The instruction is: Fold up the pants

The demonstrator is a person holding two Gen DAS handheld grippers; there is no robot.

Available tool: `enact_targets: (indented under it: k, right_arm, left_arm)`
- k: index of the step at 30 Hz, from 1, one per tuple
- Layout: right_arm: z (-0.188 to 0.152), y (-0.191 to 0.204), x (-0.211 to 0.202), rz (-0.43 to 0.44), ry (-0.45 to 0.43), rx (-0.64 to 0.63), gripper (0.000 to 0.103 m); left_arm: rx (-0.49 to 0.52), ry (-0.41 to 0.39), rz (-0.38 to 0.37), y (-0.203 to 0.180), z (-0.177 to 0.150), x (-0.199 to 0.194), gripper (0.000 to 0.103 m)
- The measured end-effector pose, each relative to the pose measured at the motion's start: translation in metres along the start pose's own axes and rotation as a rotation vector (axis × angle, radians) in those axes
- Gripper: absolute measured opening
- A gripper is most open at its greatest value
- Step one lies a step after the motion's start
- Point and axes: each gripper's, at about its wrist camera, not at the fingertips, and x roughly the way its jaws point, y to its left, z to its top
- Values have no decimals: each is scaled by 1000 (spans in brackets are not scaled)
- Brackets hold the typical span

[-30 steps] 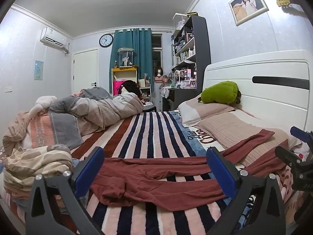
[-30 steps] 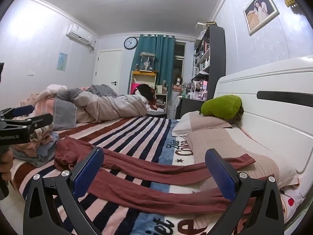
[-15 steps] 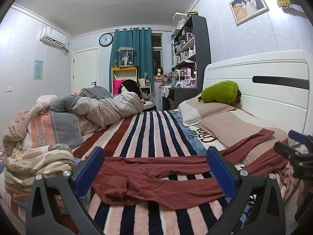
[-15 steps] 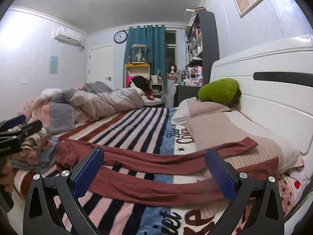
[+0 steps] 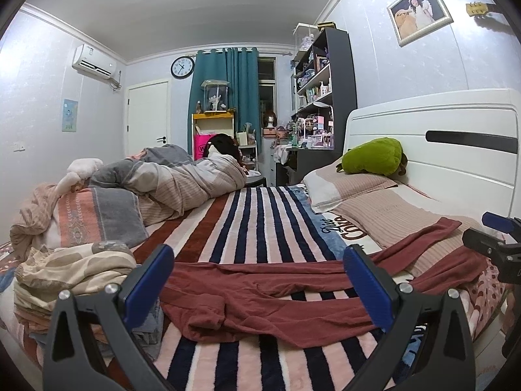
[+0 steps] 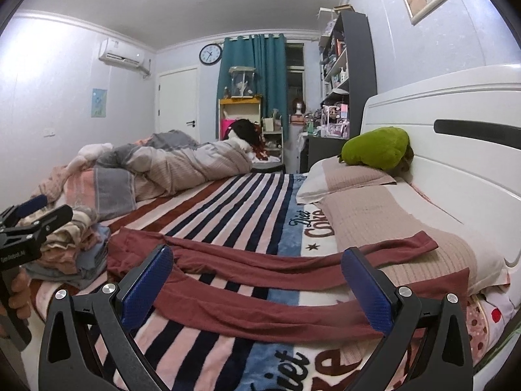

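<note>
Both claws, left claw (image 5: 259, 288) and right claw (image 6: 257, 285), spread and empty above the pants (image 5: 260, 296); risk: pinching the bed blanket (image 5: 260, 221) beneath the pants

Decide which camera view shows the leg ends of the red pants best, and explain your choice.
The right wrist view: both leg ends of the red pants lie unobstructed across the pillow. In the left wrist view the pants show their waist best, and the right gripper partly hides the nearer leg end.
</note>
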Motion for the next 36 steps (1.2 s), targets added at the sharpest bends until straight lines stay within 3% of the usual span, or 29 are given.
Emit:
enact_targets:
  k: [12,20,36]
  right_arm:
    - [3,6,-1,0,24,-34,102]
    - [5,-6,-4,64,61,67,102]
    - [-2,-10,4,34,79,65,102]
  left_arm:
    - [4,14,-3,5,1,-2,102]
    - [0,23,-1,7,-1,0,102]
    - [15,55,-5,7,-8,17,102]
